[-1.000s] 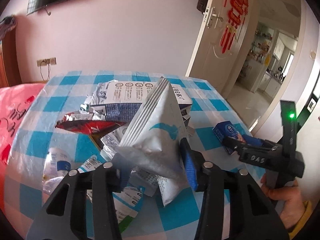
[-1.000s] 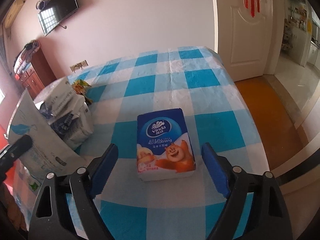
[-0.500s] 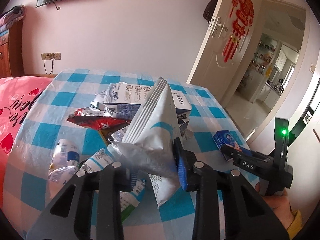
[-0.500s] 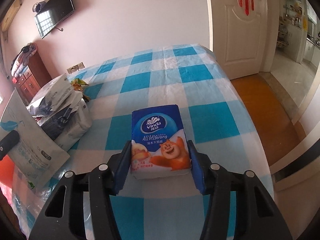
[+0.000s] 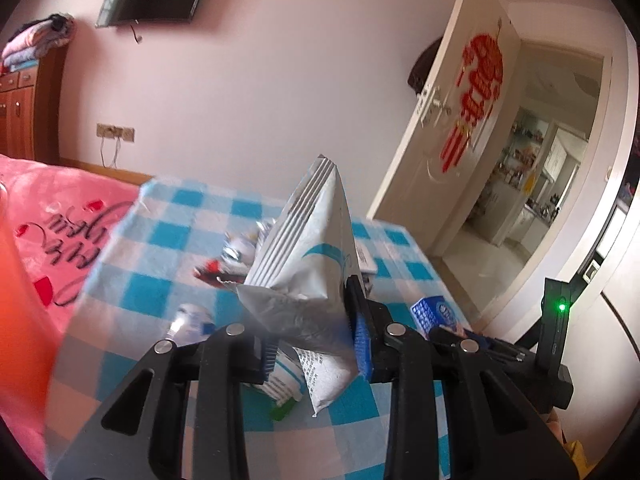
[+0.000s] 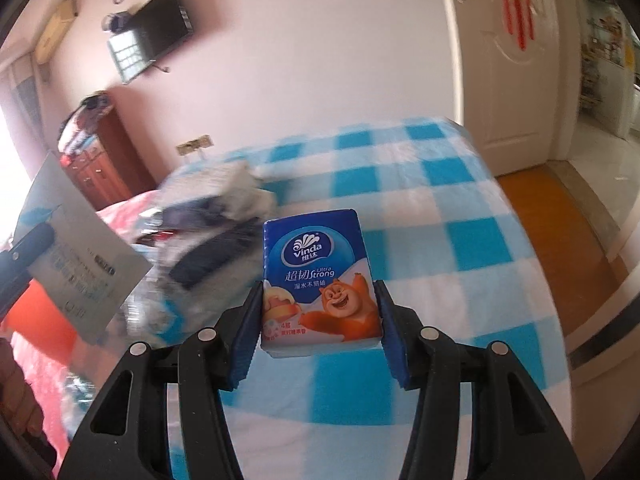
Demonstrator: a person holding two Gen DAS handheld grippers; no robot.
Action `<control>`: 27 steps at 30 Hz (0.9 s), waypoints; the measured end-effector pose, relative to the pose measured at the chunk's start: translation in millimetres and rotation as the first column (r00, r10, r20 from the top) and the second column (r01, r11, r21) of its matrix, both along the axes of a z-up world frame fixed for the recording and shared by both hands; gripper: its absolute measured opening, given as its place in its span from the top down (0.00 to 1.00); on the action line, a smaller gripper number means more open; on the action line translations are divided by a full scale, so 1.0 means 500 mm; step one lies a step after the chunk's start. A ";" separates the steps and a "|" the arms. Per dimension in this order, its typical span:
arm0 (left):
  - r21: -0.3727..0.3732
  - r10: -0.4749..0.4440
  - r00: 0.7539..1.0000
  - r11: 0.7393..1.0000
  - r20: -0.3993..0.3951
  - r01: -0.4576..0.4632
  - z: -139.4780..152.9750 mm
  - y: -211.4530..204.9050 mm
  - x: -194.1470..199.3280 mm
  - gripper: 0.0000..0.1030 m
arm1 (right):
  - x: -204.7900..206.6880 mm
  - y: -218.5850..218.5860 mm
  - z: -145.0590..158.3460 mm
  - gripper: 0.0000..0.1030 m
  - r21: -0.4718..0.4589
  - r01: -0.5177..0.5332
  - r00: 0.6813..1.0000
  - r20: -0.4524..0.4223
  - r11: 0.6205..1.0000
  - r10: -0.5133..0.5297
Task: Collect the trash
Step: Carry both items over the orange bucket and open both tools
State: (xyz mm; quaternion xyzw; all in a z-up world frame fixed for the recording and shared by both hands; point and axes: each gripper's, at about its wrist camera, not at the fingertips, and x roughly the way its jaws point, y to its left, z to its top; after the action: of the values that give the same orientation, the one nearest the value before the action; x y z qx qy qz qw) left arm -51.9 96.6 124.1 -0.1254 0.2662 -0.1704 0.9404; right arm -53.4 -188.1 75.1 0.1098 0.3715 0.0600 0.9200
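My left gripper [image 5: 314,338] is shut on a grey-white foil bag [image 5: 308,256] with a teal mark, held above the blue-checked tablecloth [image 5: 160,280]. The bag also shows at the left of the right wrist view [image 6: 76,256]. My right gripper [image 6: 318,320] is shut on a blue Vinda tissue pack [image 6: 318,276] with an orange bear, lifted off the cloth. The pack shows at the right of the left wrist view [image 5: 436,312]. A heap of wrappers and cartons [image 6: 212,232] lies on the table behind; in the left wrist view it [image 5: 236,256] is partly hidden by the bag.
A pink blanket [image 5: 52,216] lies left of the table. A white door [image 5: 440,128] with red decoration stands open at the right, and beyond it is a room. A wooden cabinet [image 6: 100,168] and a wall TV [image 6: 152,48] are behind. The table edge [image 6: 536,280] drops to orange floor.
The right gripper closed on the tissue pack and lifted it off the cloth. The left gripper rose and tilted with the foil bag, so the trash heap sits lower in view.
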 end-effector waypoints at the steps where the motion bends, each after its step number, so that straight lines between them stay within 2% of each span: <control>1: -0.003 0.007 1.000 1.000 0.013 -0.007 0.011 0.011 -0.006 0.69 | -0.001 0.016 0.013 0.48 0.006 -0.020 1.000 0.008 1.000 0.020; 7: -0.004 0.107 0.988 0.994 0.107 -0.107 0.091 0.114 -0.053 0.69 | -0.003 0.144 0.098 0.47 0.039 -0.183 0.982 0.061 0.982 0.180; 12: 0.016 0.234 0.959 0.971 0.161 -0.240 0.146 0.223 -0.090 0.69 | 0.005 0.297 0.158 0.47 0.059 -0.368 0.927 0.097 0.928 0.362; 17: 0.077 0.390 0.905 0.910 0.171 -0.407 0.165 0.342 -0.111 0.69 | 0.022 0.472 0.206 0.47 0.070 -0.541 0.839 0.122 0.838 0.531; 21: 0.147 0.498 0.857 0.845 0.135 -0.514 0.148 0.422 -0.106 0.69 | 0.044 0.600 0.226 0.47 0.082 -0.633 0.773 0.131 0.770 0.621; 25: 0.186 0.574 0.814 0.793 0.092 -0.580 0.117 0.483 -0.098 0.69 | 0.060 0.715 0.225 0.47 0.069 -0.695 0.718 0.118 0.716 0.686; 27: 0.188 0.590 0.804 0.783 0.074 -0.592 0.103 0.502 -0.100 0.68 | 0.067 0.762 0.220 0.47 0.054 -0.712 0.701 0.104 0.700 0.705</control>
State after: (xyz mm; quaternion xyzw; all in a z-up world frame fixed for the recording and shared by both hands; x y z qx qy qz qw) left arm -101.7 347.8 175.7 -0.1054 0.2245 0.1598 0.9555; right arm -20.0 192.8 184.9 -0.0027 0.3470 0.4299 0.8335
